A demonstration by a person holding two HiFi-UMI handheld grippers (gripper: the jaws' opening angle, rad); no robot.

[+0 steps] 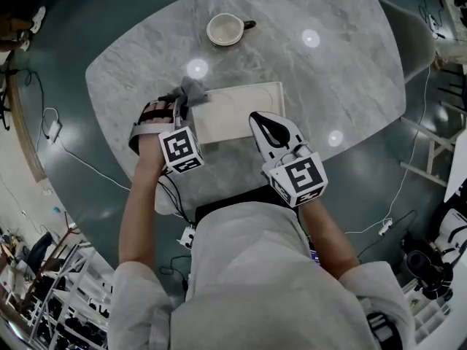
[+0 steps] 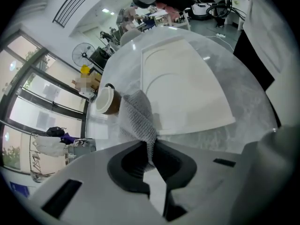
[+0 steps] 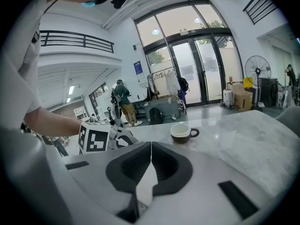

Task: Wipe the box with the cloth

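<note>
Left gripper view shows my left claw (image 2: 152, 150) pinched tight on a fold of the grey knitted cloth (image 2: 137, 117), which stands out of the jaws in a loose bunch. In the head view that bunch lies at the far-left corner of the flat white rectangular box (image 1: 244, 108). It seems to touch the rim there, though I cannot tell how hard it presses. The box lies flat in the middle of the grey marble oval table (image 1: 336, 71), its long side across in front of me. A cream ceramic cup (image 1: 225, 29) stands well beyond it, towards the far edge.

My right claw (image 1: 260, 119) is pressed together on nothing; the right gripper view shows its two pads meeting with only a thin seam between them. It hangs over the near-right part of the box, and I cannot say whether it touches.

The cloth is soft and limp, so I judge it will fold and drag rather than push. My grip on a gathered fold looks sound, and the free bunch ahead of the jaws is the part to lay on the surface. The box looks light, stiff and smooth, with a shallow raised rim, and on polished marble it may well slide under a wiping stroke. I would steady it by bearing down on the near-right rim with the closed right claw, clear of the cloth's path, rather than try to pinch so thin an edge.
</note>
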